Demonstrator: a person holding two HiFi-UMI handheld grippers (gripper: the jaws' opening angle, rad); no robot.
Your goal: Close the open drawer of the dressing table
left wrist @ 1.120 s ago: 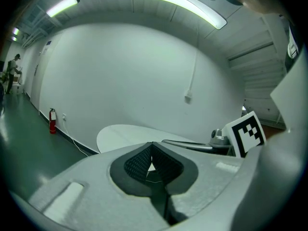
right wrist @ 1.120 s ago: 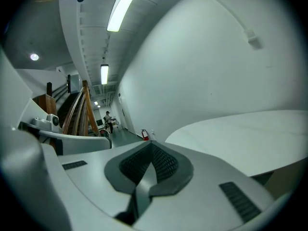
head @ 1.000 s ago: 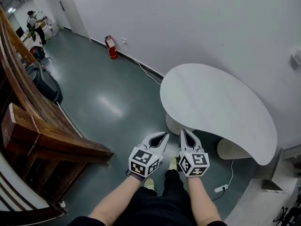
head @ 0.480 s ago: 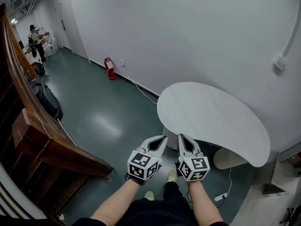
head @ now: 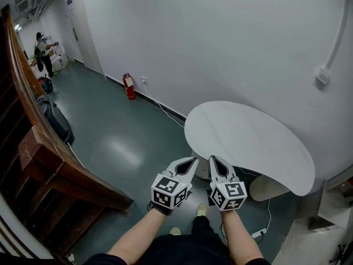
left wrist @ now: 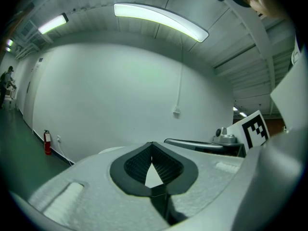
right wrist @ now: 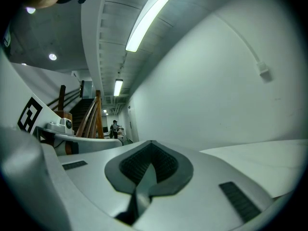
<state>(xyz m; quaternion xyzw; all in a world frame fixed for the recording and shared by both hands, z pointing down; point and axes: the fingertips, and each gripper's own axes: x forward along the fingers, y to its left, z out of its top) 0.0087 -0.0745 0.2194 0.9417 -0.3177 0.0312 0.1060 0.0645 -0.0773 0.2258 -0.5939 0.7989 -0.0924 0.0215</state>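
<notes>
The person holds the two tools side by side in front of the body, near each other but not touching. The left hand-held gripper (head: 193,160) has its jaws together: the tips meet and nothing is between them. The right hand-held gripper (head: 213,158) is closed in the same way and carries nothing. Both point almost level, away from the person and toward the white wall (head: 220,37).

Just beyond the tips of the right hand-held gripper, lower than it and stretching to its right, stands the white bench (head: 248,139) with an oval top, close against the wall. Its drawer I cannot make out from this side. To the right of the right hand-held gripper, below the edge of the bench, a power strip (head: 257,234) lies on the green floor (head: 121,142).

Far ahead of the left hand-held gripper, and to its left, a red fire extinguisher (head: 129,87) stands at the foot of the wall. To the left of the left hand-held gripper, well apart, runs a wooden stair railing (head: 60,167). Much farther on that side a person (head: 41,46) stands at the end of the corridor
</notes>
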